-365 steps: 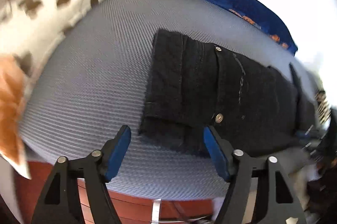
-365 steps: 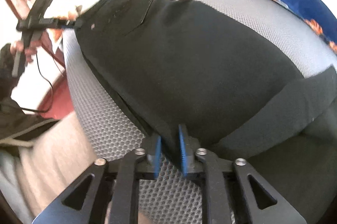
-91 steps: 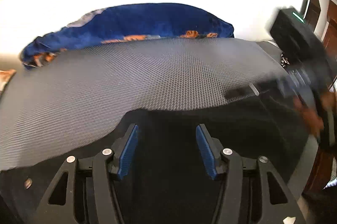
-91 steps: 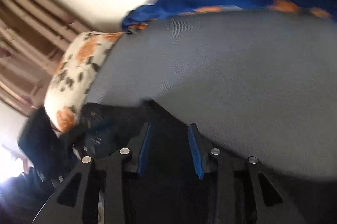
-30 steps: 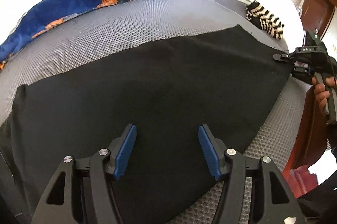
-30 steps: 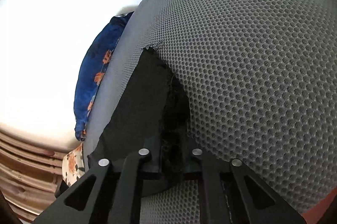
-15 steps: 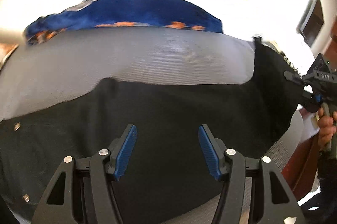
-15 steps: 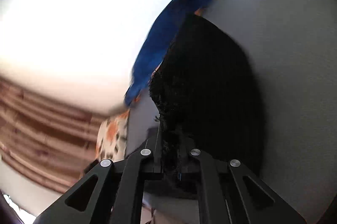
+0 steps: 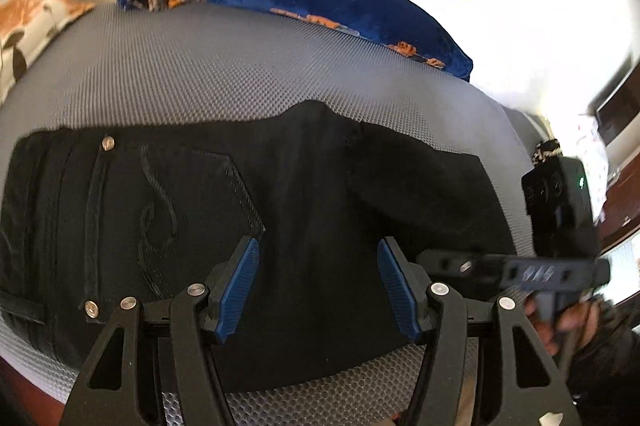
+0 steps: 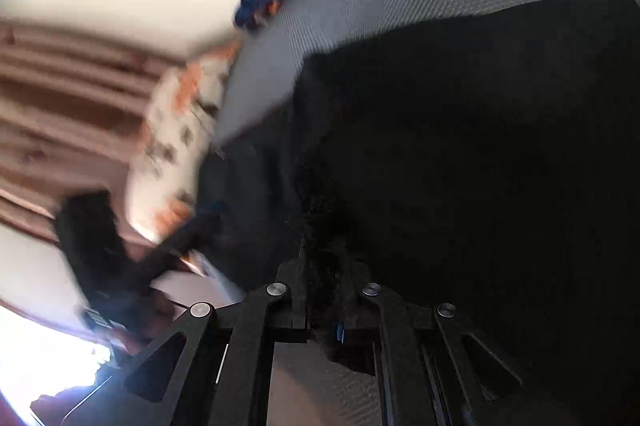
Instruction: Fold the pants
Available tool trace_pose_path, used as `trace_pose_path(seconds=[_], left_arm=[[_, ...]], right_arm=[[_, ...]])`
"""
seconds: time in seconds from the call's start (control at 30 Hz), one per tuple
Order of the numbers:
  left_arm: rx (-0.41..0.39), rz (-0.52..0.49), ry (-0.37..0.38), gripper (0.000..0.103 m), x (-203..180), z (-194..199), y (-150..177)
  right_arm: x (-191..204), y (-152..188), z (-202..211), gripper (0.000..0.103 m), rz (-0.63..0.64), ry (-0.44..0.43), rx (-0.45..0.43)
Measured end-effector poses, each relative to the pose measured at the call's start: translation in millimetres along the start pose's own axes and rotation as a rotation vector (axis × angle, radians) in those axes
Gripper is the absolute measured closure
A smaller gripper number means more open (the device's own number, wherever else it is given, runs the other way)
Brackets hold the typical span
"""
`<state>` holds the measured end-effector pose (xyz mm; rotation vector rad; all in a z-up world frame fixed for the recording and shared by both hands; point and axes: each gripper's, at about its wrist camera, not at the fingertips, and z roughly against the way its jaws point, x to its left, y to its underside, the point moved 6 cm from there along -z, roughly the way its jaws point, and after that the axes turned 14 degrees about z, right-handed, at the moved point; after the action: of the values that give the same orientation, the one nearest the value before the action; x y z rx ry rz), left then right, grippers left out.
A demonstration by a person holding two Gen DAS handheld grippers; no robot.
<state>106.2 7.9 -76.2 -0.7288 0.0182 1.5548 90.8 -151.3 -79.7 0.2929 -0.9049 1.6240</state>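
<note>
The right gripper [image 10: 324,310] has swung the leg end across, so the black jeans [image 9: 280,210] now lie doubled on the grey mesh mattress [image 9: 224,78], hem over thigh, back pocket [image 9: 192,202] showing. Its fingers pinch the frayed hem, just beginning to ease apart. The left gripper [image 9: 318,286] hovers over the fabric, fingers spread, holding nothing. First fold is nearly landed.

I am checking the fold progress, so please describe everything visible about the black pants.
The black pants look like denim and lie across the grey mesh surface, with a stitched back pocket and metal rivets at the left. The leg end is doubled over at the right. The right hand-held gripper pinches a frayed edge, its jaws easing open; the left hand-held gripper hovers open above.
</note>
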Motion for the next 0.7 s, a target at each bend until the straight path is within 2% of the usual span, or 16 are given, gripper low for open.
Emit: trace_pose_path(seconds=[0.07,0.1,0.13,0.17,0.2,0.3,0.43,0.53,0.6,0.7], left_arm=[[0.023,0.023,0.018,0.045,2.5,-4.2,1.6],[0.031,0.027,0.026,0.045,1.2,-5.9,2.7],[0.044,0.035,0.039,0.045,0.6,-8.4,3.9],[0.057,0.039,0.053,0.045,-0.5,-9.7,5.4],[0.075,0.048,0.079,0.045,-2.3,-11.0,7.3],[0.129,0.072,0.144,0.045,-8.4,-11.8,13.2],[0.234,0.119,0.264,0.047,-22.1,-14.3,21.8],[0.330,0.196,0.304,0.056,-26.8,-27.6,27.1],[0.386,0.233,0.283,0.066,-26.4,-37.7,31.2],[0.444,0.284,0.227,0.070,-20.8,-52.0,38.2]], right_arm=[[3.7,4.0,-9.1,0.085,0.060,0.059,0.027],[6.1,6.6,-12.7,0.075,0.072,0.077,0.046],[13.2,9.0,-16.3,0.068,0.071,0.065,0.061],[17.4,9.6,-17.1,0.056,0.081,0.052,0.060],[23.7,9.3,-15.2,0.052,0.100,0.047,0.055],[35.8,6.1,-1.5,0.051,0.130,0.051,0.042],[28.3,0.7,43.1,0.049,0.137,0.144,-0.050],[12.5,0.0,65.4,0.047,0.072,0.160,-0.124],[0.7,1.9,75.0,0.047,0.020,0.161,-0.159],[-11.1,3.9,79.4,0.046,-0.029,0.159,-0.186]])
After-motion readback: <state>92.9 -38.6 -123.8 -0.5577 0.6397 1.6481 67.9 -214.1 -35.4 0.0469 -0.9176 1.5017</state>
